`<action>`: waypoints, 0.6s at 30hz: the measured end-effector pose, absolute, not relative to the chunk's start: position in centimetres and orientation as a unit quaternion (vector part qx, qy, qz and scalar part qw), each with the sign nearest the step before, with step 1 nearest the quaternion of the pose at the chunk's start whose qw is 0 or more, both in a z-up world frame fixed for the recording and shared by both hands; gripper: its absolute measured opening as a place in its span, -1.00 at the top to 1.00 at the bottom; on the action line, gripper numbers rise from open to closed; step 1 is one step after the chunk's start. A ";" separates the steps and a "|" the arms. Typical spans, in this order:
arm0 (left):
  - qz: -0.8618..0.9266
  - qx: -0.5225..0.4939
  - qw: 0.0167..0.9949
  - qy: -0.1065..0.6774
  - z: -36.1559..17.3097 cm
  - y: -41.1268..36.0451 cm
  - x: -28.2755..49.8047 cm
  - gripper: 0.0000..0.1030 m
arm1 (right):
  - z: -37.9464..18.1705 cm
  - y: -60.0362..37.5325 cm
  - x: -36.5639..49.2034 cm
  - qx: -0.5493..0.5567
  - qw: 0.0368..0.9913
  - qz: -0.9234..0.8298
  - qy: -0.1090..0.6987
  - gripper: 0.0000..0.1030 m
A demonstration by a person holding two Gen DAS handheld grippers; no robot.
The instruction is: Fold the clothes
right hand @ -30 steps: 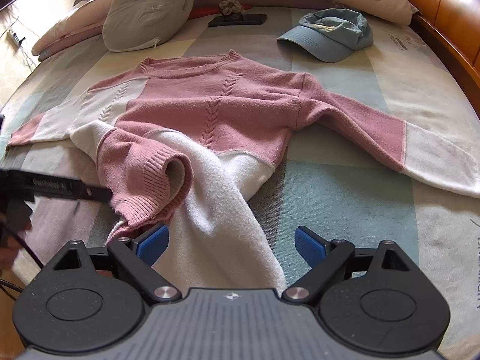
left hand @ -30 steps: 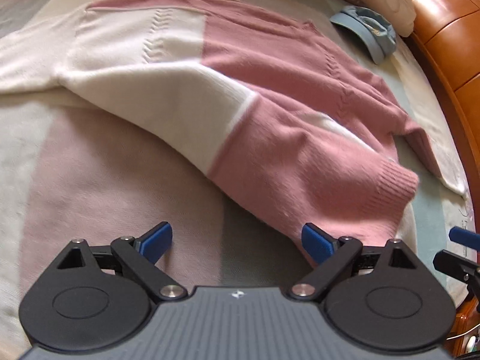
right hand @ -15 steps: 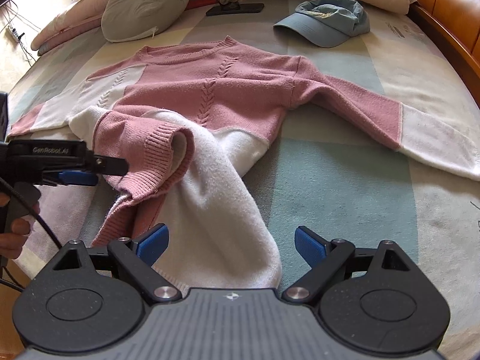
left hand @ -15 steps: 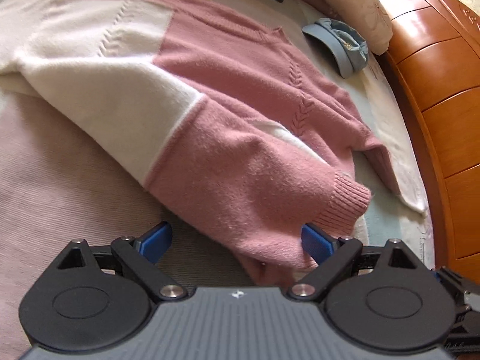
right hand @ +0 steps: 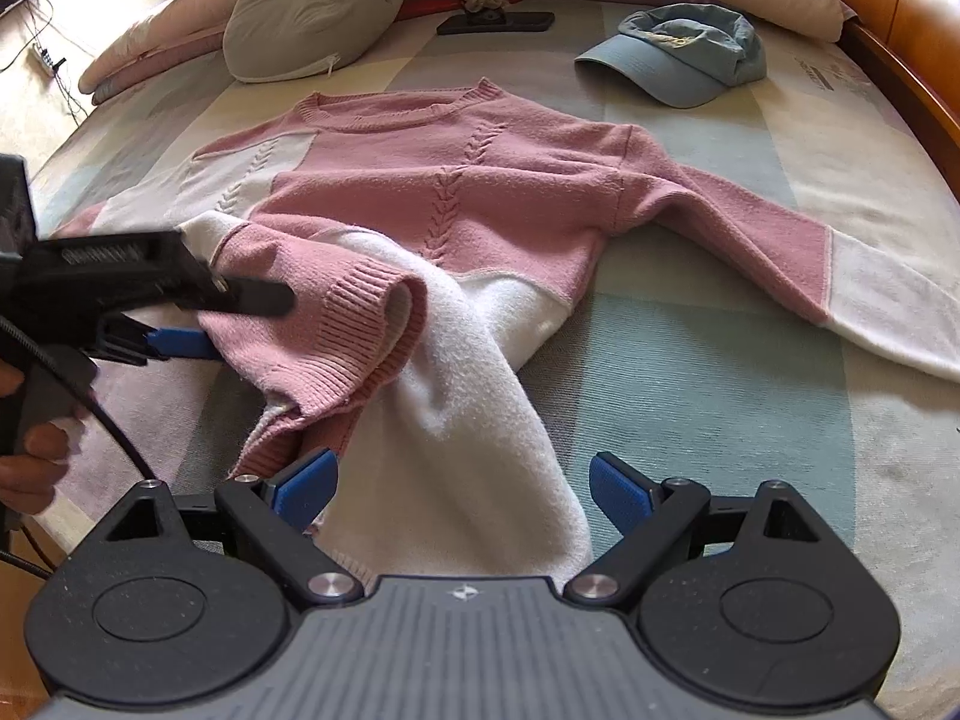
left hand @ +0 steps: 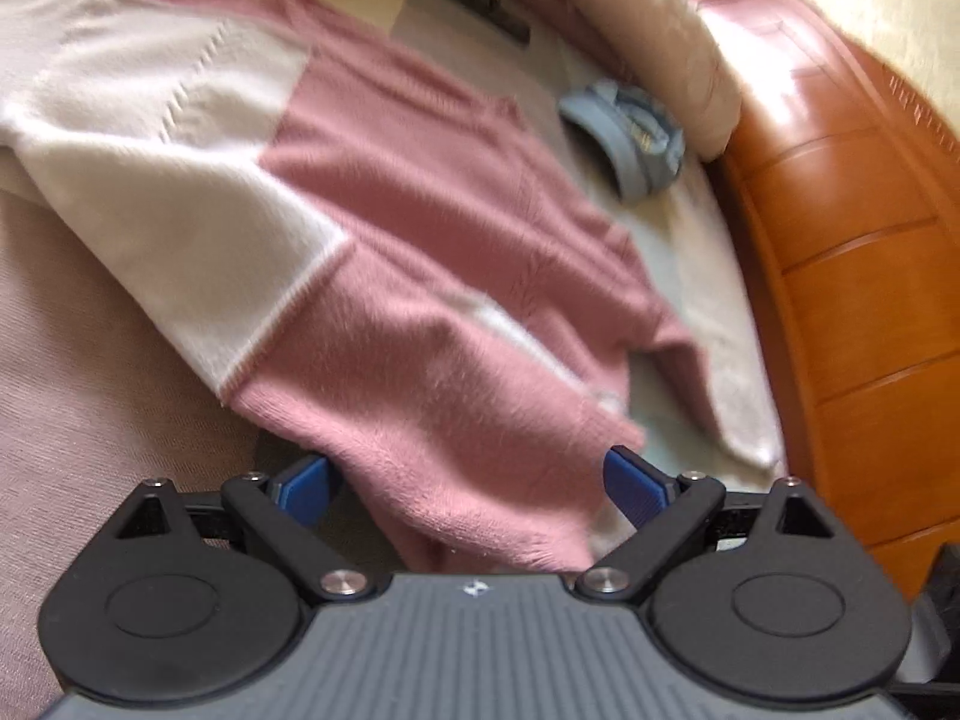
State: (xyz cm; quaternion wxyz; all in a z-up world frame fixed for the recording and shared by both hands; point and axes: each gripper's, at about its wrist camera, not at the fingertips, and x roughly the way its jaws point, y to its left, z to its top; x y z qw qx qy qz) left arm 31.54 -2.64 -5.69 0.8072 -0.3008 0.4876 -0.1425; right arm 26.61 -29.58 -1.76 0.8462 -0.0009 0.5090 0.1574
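Note:
A pink and white knit sweater [right hand: 468,204] lies face up on the bed, its left sleeve folded inward across the lower body. The pink ribbed cuff [right hand: 360,324] of that sleeve sits between the wide-apart fingers of my left gripper [left hand: 471,486], which is open. In the right wrist view the left gripper [right hand: 240,321] reaches in from the left, one finger above the cuff and one below. My right gripper [right hand: 461,487] is open too, and the sweater's white lower edge [right hand: 474,462] runs between its blue pads. The other sleeve [right hand: 780,252] stretches out to the right.
A blue cap [right hand: 678,60] lies at the back right. A grey cushion [right hand: 312,6], a dark flat object [right hand: 498,21] and long pillows line the head of the bed. An orange wooden bed frame [left hand: 852,276] runs along the right. A hand [right hand: 30,456] holds the left gripper.
My left gripper has pushed forward until the pink cuff sits between its fingers. The right gripper has crept forward over the white lower edge. Both stay open.

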 end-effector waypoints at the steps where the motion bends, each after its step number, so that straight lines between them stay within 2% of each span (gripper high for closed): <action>1: -0.146 -0.314 0.809 0.476 -5.5 -2.3 31.4 -0.80 | -1.8 -29.5 26.6 -0.002 0.846 0.159 0.509 -0.82; 4: -0.154 -0.361 0.799 0.456 -6.1 -1.5 31.4 -0.81 | -1.9 -29.2 26.7 -0.001 0.845 0.161 0.511 -0.82; 9: -0.129 -0.489 0.732 0.457 -11.1 -0.3 31.4 -0.78 | -2.0 -28.8 27.0 0.001 0.843 0.163 0.512 -0.82; 15: -0.081 -0.700 0.609 0.365 -15.1 1.8 28.9 -0.75 | -2.2 -28.8 27.0 -0.007 0.841 0.163 0.516 -0.82; 18: -0.085 -0.735 0.590 0.323 -15.0 1.9 28.1 -0.75 | -2.5 -29.0 26.8 -0.003 0.839 0.160 0.520 -0.82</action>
